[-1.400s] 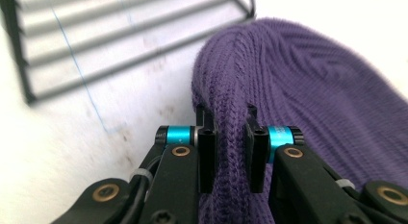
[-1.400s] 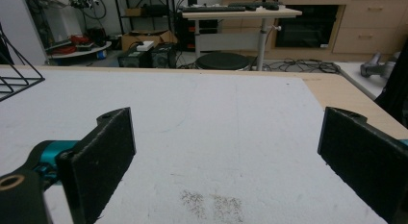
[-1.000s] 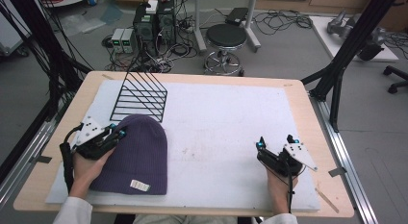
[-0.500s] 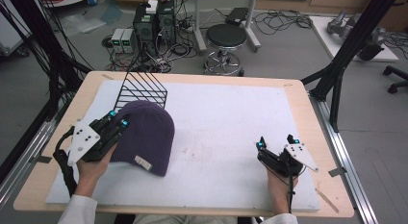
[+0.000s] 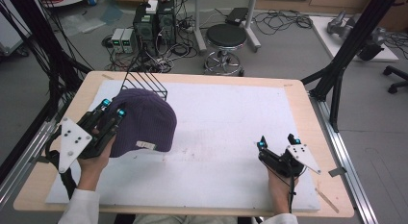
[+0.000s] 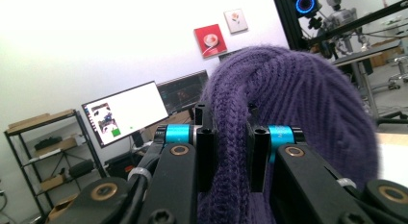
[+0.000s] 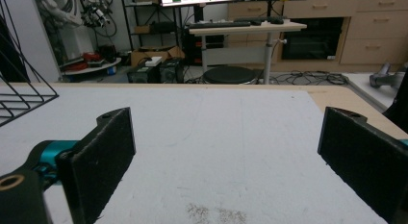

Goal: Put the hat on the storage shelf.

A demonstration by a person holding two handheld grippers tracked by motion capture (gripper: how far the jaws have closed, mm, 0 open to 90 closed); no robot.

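A purple knitted beanie (image 5: 144, 120) with a small white label is lifted off the white mat (image 5: 226, 123) at the left. My left gripper (image 5: 111, 108) is shut on its edge. In the left gripper view the ribbed purple knit (image 6: 284, 104) is pinched between the two black jaws, and my left gripper (image 6: 227, 137) is tilted upward. A black wire rack (image 5: 146, 82) stands just behind the beanie at the mat's far left. My right gripper (image 5: 276, 141) rests on the mat at the front right, open, its pads (image 7: 103, 147) wide apart with nothing between them.
The wire rack (image 7: 19, 89) shows at the left edge of the right gripper view. The wooden table edge (image 5: 192, 77) borders the mat. Beyond the table stand a stool (image 5: 226, 39), computer boxes, cables and black frame posts (image 5: 346, 51).
My left gripper has lifted the beanie off the mat and carried it toward the far left, up against the wire rack, tilting upward. The right gripper has stayed still.
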